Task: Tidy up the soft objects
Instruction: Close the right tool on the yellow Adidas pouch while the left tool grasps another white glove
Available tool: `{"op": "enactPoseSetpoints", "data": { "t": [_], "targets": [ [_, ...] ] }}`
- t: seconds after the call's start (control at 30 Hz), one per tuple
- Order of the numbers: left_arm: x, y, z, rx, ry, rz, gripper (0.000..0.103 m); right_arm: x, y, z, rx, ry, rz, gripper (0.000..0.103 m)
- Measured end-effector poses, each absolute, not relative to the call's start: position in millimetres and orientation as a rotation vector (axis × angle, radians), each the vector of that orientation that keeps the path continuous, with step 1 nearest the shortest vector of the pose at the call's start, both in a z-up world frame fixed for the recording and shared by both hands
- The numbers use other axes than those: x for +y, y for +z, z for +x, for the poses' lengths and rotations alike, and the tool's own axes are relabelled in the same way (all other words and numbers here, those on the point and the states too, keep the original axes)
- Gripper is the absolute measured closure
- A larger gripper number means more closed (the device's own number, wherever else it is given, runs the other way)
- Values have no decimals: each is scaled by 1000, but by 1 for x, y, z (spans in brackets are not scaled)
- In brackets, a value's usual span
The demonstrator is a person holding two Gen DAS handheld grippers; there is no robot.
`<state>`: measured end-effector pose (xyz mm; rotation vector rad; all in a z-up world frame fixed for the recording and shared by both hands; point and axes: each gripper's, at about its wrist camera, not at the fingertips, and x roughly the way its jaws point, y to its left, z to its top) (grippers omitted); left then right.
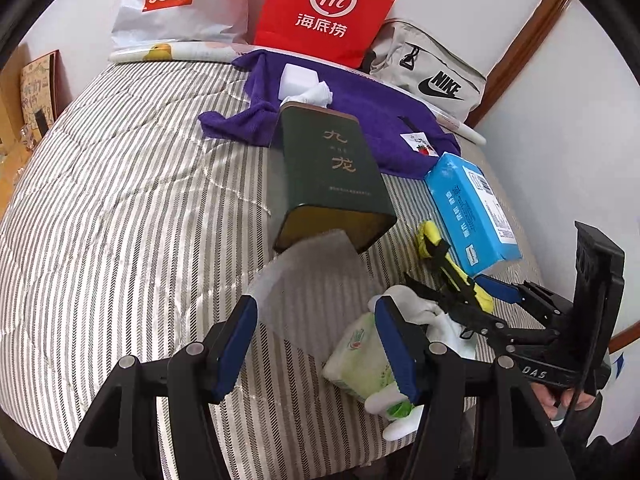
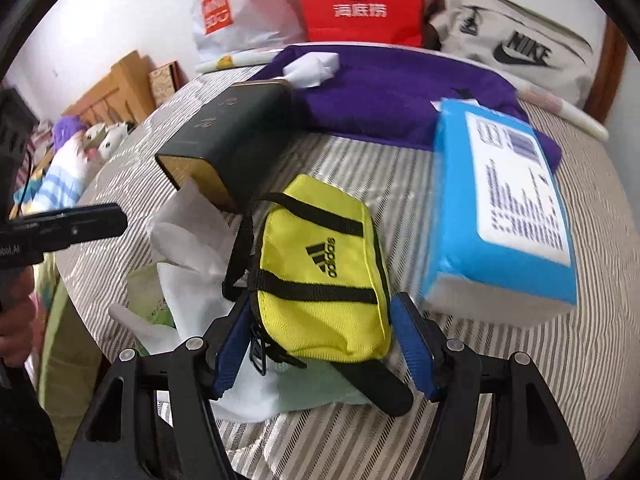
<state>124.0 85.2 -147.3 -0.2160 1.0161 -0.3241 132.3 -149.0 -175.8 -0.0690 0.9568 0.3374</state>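
Observation:
A yellow Adidas pouch [image 2: 324, 272] lies on the striped bed between the open fingers of my right gripper [image 2: 324, 340]; the pads stand beside its near end and do not press it. Part of the pouch shows in the left wrist view [image 1: 432, 240]. My left gripper [image 1: 320, 344] is open and empty above the bed, with a green tissue pack [image 1: 360, 360] and white tissues [image 1: 420, 308] by its right finger. A blue tissue pack [image 2: 500, 200] lies right of the pouch. A purple towel [image 1: 360, 108] lies further back.
A dark green tin [image 1: 332, 176] lies on its side mid-bed, with white paper [image 1: 312, 276] at its mouth. A red bag [image 1: 328, 8], a Miniso bag [image 1: 176, 0] and a Nike bag [image 1: 432, 72] stand along the wall. Plush toys [image 2: 92, 140] lie left of the bed.

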Motion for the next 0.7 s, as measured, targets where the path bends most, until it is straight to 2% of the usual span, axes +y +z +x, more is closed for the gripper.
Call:
{"op": "enactPoseSetpoints", "data": {
  "t": [0.17,0.7],
  "targets": [
    [89,-152,124,1027,-320,-237,44,-153,-167,122,923,328,-81,44],
    [80,-150,118,1026,-353,-281,44,-187,-137,88,877,456,94,44]
  ]
}}
